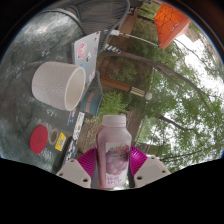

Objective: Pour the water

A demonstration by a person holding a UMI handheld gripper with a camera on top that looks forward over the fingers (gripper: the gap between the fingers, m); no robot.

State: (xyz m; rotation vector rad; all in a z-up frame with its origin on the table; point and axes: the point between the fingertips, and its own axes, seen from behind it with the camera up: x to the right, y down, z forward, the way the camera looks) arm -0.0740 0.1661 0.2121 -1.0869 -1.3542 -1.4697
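Note:
A pink bottle with a pale cap (113, 150) stands upright between my fingers, and my gripper (112, 166) is shut on it, the magenta pads (87, 160) pressing both of its sides. Beyond the fingers and to the left a white cup (58, 86) rests on a round glass table (40, 40); in this tilted view its open mouth faces right. The bottle is held apart from the cup, lower and to its right.
A red round lid (38, 141) and small packets (62, 140) lie on the table near the left finger. A book or tablet (87, 52) lies beyond the cup. Trees, a railing and an orange object (168, 25) fill the background to the right.

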